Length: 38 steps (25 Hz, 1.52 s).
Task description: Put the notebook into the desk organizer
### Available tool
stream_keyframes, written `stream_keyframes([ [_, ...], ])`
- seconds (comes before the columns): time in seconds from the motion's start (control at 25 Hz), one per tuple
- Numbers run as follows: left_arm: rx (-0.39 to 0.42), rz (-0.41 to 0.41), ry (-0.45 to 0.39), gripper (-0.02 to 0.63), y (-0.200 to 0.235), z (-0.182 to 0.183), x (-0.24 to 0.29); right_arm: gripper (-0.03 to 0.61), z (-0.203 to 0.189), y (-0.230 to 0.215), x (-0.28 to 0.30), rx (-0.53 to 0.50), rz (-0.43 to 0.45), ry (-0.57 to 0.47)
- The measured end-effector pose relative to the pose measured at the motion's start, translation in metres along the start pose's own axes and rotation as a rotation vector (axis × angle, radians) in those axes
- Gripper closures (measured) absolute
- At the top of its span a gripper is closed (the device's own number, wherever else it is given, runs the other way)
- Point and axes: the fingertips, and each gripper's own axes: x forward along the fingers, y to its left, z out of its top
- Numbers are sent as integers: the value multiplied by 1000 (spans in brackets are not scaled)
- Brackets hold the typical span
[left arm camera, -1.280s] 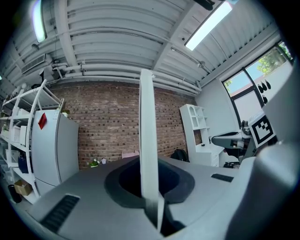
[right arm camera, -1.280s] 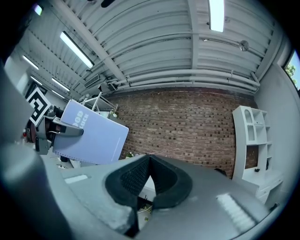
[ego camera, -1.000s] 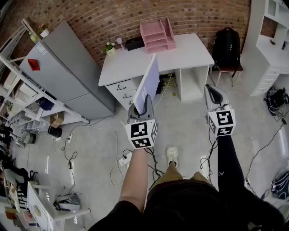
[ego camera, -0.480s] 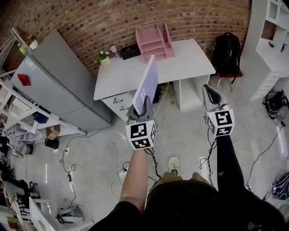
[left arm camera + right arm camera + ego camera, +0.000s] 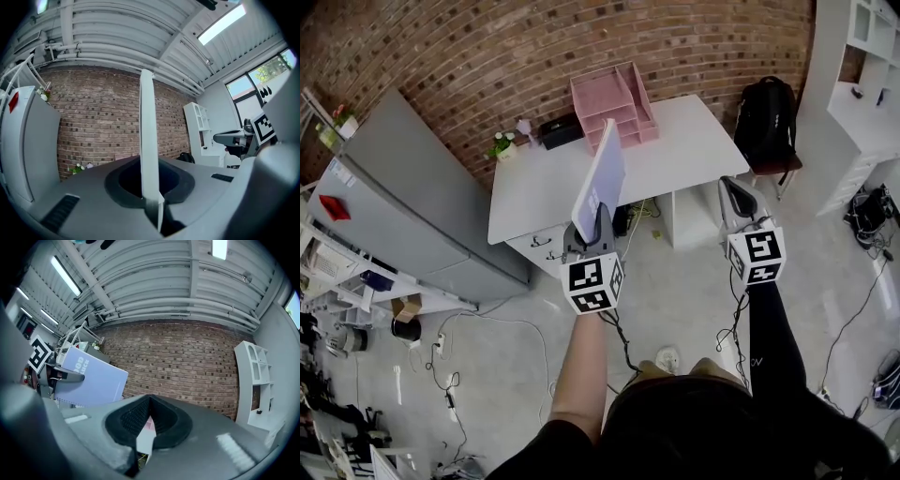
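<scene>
My left gripper (image 5: 592,228) is shut on the lower edge of a pale lavender notebook (image 5: 600,180), which stands upright and edge-on above the front of the white desk (image 5: 684,141). In the left gripper view the notebook (image 5: 147,154) rises as a thin white strip out of the gripper (image 5: 151,208). The pink desk organizer (image 5: 614,94) sits at the back of the desk against the brick wall, beyond the notebook. My right gripper (image 5: 738,199) hangs to the right over the floor, shut and empty. The right gripper view shows the notebook's cover (image 5: 96,380) at left.
A grey cabinet (image 5: 403,206) stands left of the desk. A small plant (image 5: 500,147) and a black box (image 5: 558,129) sit by the organizer. A black backpack (image 5: 767,111) rests on a chair at right, beside white shelving (image 5: 862,84). Cables (image 5: 487,323) trail over the floor.
The desk and organizer have come closer and slid left in the head view. Both grippers have kept their poses, and the notebook now reaches over the desk's front edge.
</scene>
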Motion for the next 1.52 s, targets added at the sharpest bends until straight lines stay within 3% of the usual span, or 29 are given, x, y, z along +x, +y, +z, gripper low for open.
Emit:
stream_keyframes([
  [0.88, 13, -30, 4, 577, 45, -4, 90, 578, -18, -2, 102, 17, -9, -1],
  [1.52, 15, 21, 4, 578, 59, -20, 159, 578, -41, -34, 179, 38, 28, -34],
])
